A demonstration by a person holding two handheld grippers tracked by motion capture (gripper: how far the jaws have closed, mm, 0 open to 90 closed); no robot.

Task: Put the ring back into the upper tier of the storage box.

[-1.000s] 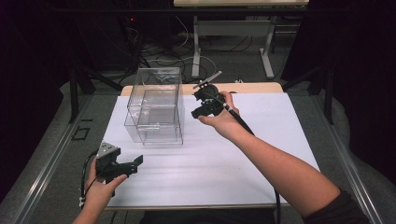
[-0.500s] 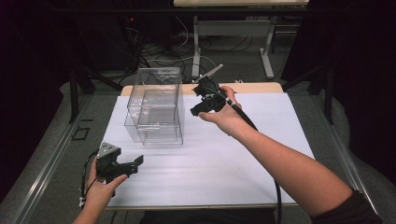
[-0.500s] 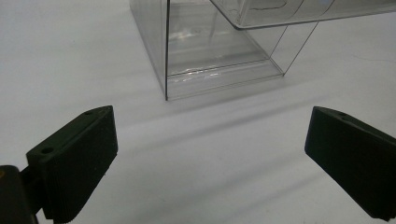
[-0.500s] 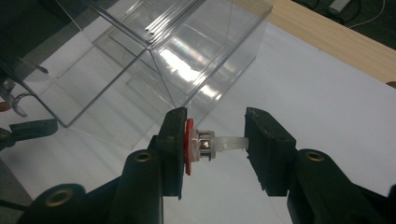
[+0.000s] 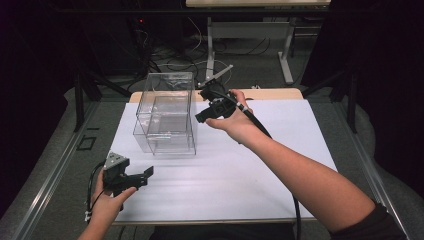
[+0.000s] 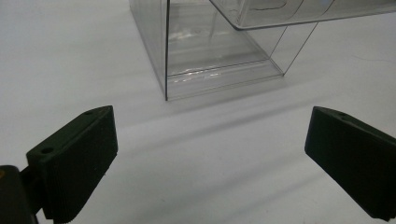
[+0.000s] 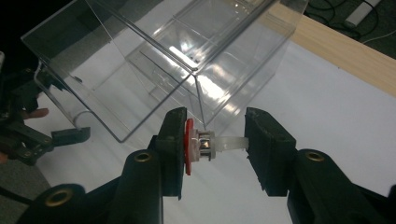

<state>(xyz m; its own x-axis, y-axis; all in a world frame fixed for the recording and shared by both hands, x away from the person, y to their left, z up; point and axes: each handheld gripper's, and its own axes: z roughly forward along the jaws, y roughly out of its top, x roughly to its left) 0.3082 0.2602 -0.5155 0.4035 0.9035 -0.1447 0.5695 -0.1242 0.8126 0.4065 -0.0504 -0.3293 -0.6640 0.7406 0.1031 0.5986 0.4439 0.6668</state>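
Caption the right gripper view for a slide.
Right gripper shut on a small red-capped part beside the clear box.

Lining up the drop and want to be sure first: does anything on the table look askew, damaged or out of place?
Nothing stands out. The clear box stands upright on the white sheet. The right gripper clamps a small red-capped part endwise beside the box; the left gripper is open and holds nothing.

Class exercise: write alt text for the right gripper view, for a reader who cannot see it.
The right hand-held gripper is shut on a small part with a red disc and white stem, just in front of a clear plastic box on a white table.
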